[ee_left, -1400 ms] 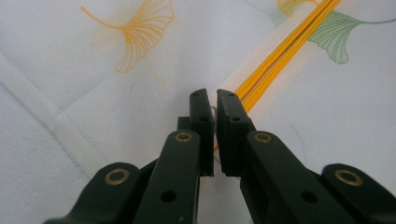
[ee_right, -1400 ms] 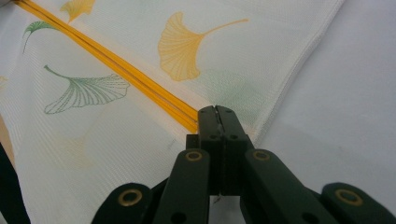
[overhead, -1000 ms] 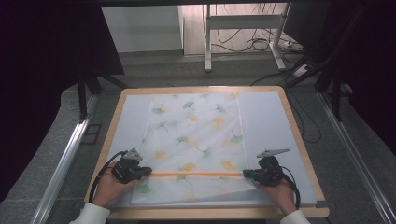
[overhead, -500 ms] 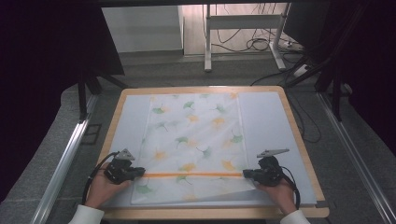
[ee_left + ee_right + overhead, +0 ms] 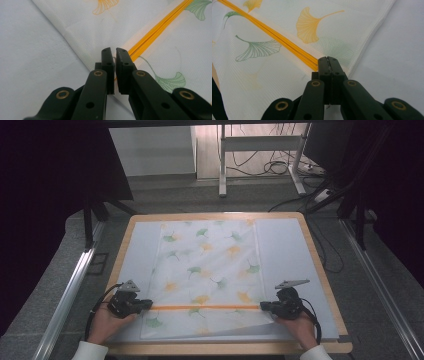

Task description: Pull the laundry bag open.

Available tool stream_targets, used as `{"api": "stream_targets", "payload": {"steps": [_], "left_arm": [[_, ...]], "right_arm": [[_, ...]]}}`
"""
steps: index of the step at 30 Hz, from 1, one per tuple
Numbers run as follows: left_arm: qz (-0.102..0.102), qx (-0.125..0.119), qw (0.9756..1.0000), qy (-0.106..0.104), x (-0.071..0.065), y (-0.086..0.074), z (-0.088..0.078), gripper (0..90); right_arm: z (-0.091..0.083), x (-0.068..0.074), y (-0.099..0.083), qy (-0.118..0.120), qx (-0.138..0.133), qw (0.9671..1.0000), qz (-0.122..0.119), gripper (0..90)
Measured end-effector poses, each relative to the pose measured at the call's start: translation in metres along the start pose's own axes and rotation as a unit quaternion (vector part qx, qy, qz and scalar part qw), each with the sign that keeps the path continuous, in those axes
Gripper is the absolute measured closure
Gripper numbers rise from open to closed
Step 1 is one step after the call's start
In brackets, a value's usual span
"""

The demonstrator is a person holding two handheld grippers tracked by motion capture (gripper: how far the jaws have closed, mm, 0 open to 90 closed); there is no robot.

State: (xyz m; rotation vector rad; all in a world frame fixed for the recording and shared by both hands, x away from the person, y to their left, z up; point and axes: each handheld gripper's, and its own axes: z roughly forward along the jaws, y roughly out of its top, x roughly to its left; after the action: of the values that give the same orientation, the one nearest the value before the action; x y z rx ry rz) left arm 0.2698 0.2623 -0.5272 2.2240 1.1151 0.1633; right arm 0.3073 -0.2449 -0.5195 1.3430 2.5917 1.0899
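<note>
My right gripper (image 5: 329, 58) is clamped fully shut on the cloth (image 5: 207, 280), right where the orange stripe (image 5: 274, 35) meets the cloth's edge; in the right gripper view its jaws meet flush with the fabric pinched between them. My left gripper (image 5: 115, 51) sits at the other end of that stripe (image 5: 160, 25), at the cloth's opposite edge. Its jaws are nearly together with a thin slit left between them, and a bit of the cloth edge seems to sit in that slit, so I read it as a light pinch on the cloth.

Between the two grippers (image 5: 146, 304) (image 5: 264, 306) the stripe (image 5: 205, 308) runs straight, drawn across the near part of the cloth. The cloth itself is thin white fabric printed with green and yellow ginkgo leaves; it lies flat, stretching away from both grippers toward the far rim of the tabletop (image 5: 310, 245), with a short strip of it on my side of the stripe. I can read no writing or label on it.

Outward from each gripper there is bare pale mat (image 5: 290, 250), then the wooden rim of the tabletop. Beyond the far rim stand a white frame (image 5: 260, 145) and loose cables (image 5: 280, 167) on the floor, well apart from my grippers. Nothing stands between the grippers and the cloth.
</note>
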Motion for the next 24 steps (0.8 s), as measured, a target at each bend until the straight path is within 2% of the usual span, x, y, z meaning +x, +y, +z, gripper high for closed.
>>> {"api": "stream_targets", "payload": {"steps": [3,10,17,21,24], "left_arm": [[-0.005,-0.004,1.0,-0.004,0.0011,-0.0026,-0.0011,85.9],[0.001,-0.001,1.0,0.0,0.0005,-0.0028,0.001,86.0],[0.001,-0.007,1.0,0.003,0.0003,-0.003,0.0024,85.8],[0.002,-0.028,0.9996,0.009,-0.0005,-0.0034,0.0006,84.6],[-0.009,-0.056,0.9983,0.013,0.0,-0.0035,-0.0033,78.9]], "right_arm": [[0.0,0.0002,0.0,0.0,0.0,1.0,0.0,89.9],[0.0,0.0,-0.0001,0.0,-0.001,1.0,0.001,90.0],[0.0,-0.0001,-0.0009,0.0,-0.003,1.0,0.0,89.9],[-0.0003,0.0003,-0.0014,-0.001,-0.005,1.0,-0.001,89.8],[-0.0008,0.0011,-0.0025,-0.003,-0.01,0.9999,-0.007,88.9]]}}
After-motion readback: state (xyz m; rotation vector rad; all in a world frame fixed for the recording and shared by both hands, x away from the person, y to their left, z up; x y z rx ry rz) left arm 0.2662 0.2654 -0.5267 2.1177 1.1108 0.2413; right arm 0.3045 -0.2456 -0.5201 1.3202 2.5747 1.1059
